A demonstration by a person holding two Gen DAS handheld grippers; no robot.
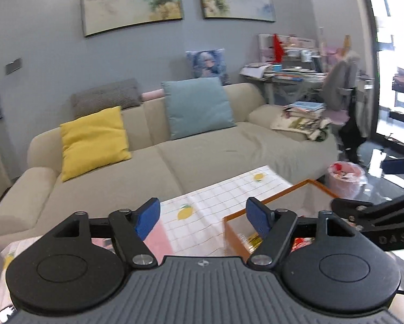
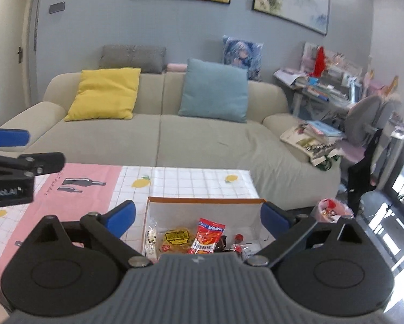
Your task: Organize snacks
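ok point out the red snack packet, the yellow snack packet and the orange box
red snack packet [image 2: 207, 236], right wrist view, middle of its printed front
yellow snack packet [image 2: 177, 239], right wrist view, its yellow label
orange box [image 2: 206, 200], right wrist view, far rim

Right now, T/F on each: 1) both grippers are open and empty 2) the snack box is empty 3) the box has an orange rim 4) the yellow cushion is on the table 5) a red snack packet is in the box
1) Both grippers are open and empty. True: the left gripper and right gripper have their jaws spread with nothing between them.
2) The box is empty. False: the box holds several snacks, among them a yellow packet.
3) The box has an orange rim. True.
4) The yellow cushion is on the table. False: the yellow cushion sits on the sofa behind the table.
5) A red snack packet is in the box. True: the red packet lies beside the yellow one.
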